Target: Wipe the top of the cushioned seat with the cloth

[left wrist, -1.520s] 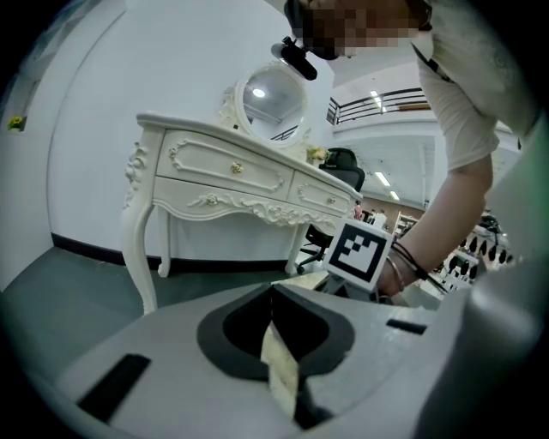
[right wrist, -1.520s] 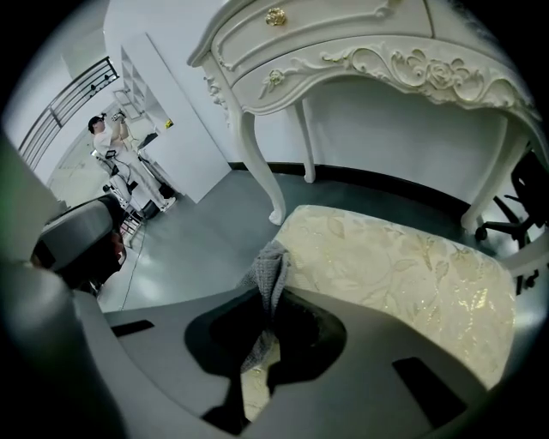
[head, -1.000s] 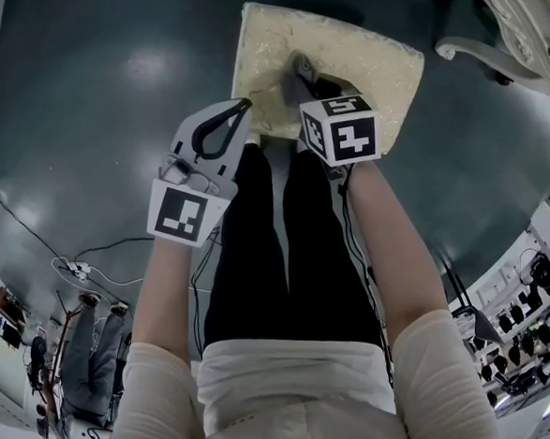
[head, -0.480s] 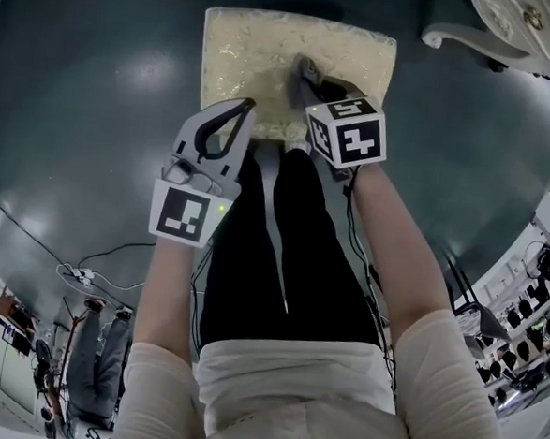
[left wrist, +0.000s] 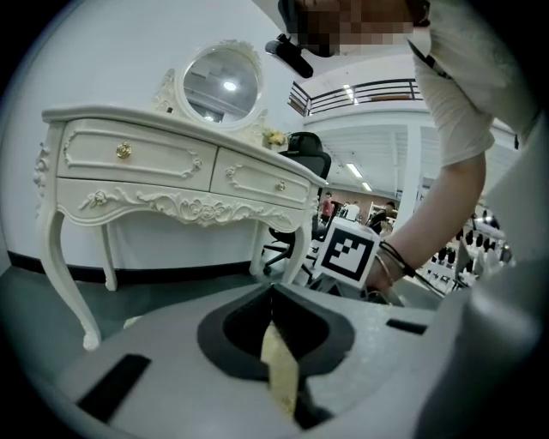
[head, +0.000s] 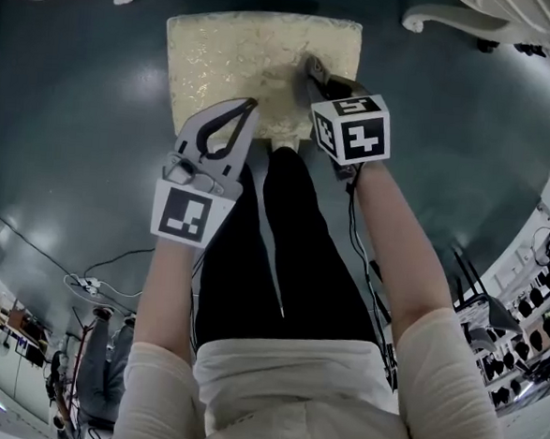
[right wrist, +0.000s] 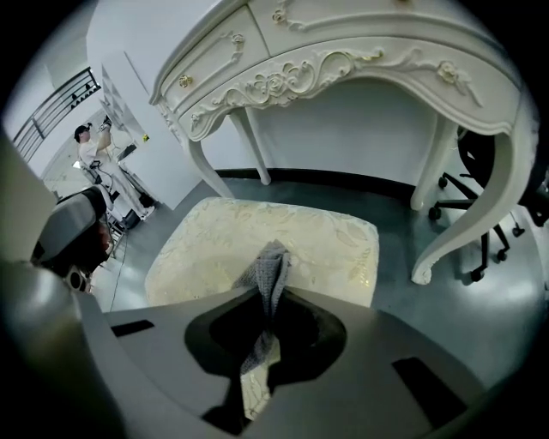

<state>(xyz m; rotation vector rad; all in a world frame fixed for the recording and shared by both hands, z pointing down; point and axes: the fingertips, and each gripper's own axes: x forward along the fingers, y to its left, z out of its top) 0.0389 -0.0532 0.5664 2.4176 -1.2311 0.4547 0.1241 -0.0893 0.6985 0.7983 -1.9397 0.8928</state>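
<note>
The cream cushioned seat [head: 239, 57] [right wrist: 257, 244] stands on the dark floor in front of me. My right gripper [head: 314, 68] [right wrist: 273, 290] is over the seat's right half, shut on a grey cloth [right wrist: 271, 261]. The cloth [head: 299, 92] sticks out past the jaw tips and touches the cushion top. My left gripper [head: 248, 104] [left wrist: 273, 291] hovers at the seat's front edge, left of the right one. Its jaws are shut with nothing held; only a sliver of the cushion shows through the slit behind the tips.
A white carved dressing table [right wrist: 360, 51] [left wrist: 171, 163] with an oval mirror [left wrist: 223, 81] stands just beyond the seat; its curved legs [head: 449, 18] [right wrist: 480, 197] flank it. A black office chair [left wrist: 302, 150] lies behind. Cables [head: 88, 271] run over the floor at my left.
The right gripper has carried the cloth from the middle of the seat toward its right side. The left gripper has kept its place at the front edge.
</note>
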